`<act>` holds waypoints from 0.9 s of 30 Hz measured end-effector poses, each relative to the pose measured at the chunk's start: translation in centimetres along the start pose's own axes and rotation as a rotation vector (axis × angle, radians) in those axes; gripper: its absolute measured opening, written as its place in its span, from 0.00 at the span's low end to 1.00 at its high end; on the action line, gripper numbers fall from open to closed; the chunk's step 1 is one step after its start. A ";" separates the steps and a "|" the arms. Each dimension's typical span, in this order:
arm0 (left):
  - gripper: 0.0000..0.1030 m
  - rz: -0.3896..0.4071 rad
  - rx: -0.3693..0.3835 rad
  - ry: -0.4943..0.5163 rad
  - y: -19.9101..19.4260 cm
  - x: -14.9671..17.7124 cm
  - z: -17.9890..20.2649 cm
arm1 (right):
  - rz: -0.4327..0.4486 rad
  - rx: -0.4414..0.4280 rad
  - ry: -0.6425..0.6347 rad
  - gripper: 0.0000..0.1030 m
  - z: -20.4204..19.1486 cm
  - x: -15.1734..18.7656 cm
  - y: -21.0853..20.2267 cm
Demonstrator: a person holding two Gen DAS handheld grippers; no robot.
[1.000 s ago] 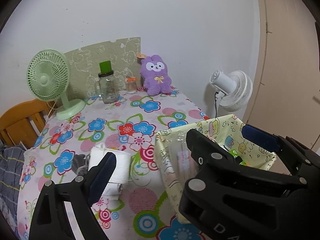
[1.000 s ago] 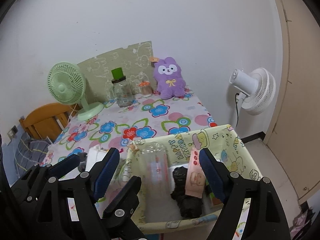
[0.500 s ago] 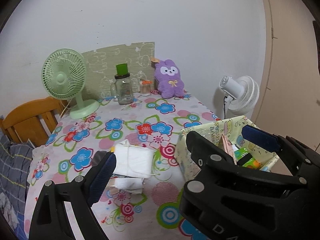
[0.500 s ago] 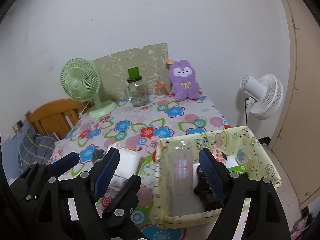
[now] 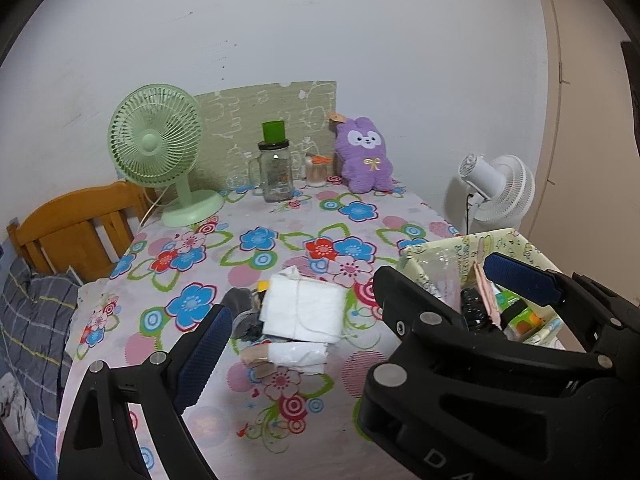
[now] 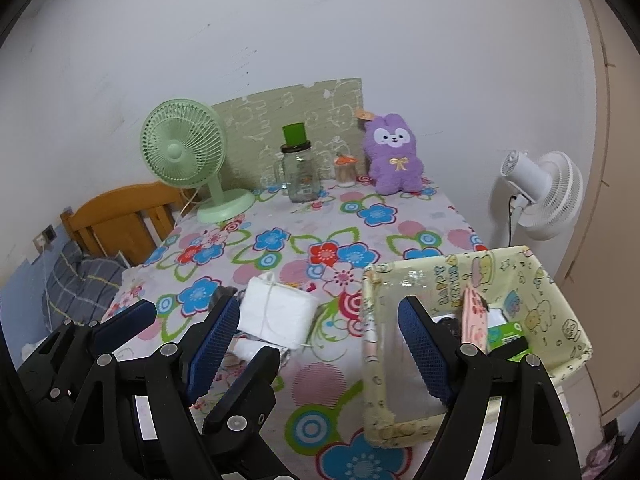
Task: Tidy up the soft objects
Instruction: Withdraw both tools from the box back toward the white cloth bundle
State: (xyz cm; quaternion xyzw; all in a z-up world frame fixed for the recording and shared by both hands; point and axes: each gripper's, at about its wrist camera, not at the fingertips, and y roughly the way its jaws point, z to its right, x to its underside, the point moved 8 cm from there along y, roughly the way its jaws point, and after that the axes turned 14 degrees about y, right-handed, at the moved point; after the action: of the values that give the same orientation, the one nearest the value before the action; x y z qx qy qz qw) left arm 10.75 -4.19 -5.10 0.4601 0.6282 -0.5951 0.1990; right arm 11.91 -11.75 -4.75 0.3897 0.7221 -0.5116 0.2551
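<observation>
A: We see the table (image 6: pixel 328 240) under its flowered cloth first. At our near right sits the yellow cartoon-print basket (image 6: pixel 560 304), its far end past the table's right edge.

B: Inside it we make out a pink card (image 6: pixel 474 316), a green box (image 6: pixel 506 332) and something black, too hidden to name.

A: Along the far edge we have the green fan (image 5: pixel 156 148) at left, a glass jar (image 5: pixel 276 172) with a green lid in the middle, and the purple plush rabbit (image 5: pixel 364 156) at right.

B: The soft things lie near us, left of the basket: a white bundle (image 5: pixel 304 310) tied with string, a grey sock (image 5: pixel 240 312) touching its left side, a white packet (image 5: pixel 296 354) just nearer.

A: Our right gripper (image 6: pixel 316 344) is spread wide over the gap between bundle and basket, pinching nothing. The left gripper (image 5: pixel 360 312) is spread too, empty.
</observation>
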 end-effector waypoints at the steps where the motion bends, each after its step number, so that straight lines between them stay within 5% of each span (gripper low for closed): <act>1: 0.92 -0.003 -0.004 -0.003 0.1 0.2 -0.3 | -0.005 -0.003 0.001 0.82 -0.2 0.2 0.1; 27: 0.92 -0.067 -0.055 -0.068 3.6 3.0 -5.8 | -0.058 -0.008 -0.037 0.82 -4.4 1.7 5.4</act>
State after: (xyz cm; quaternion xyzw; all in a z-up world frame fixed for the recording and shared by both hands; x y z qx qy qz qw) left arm 13.91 1.74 -8.29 0.4126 0.6522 -0.5993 0.2126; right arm 15.50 -6.21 -7.43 0.3579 0.7303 -0.5230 0.2550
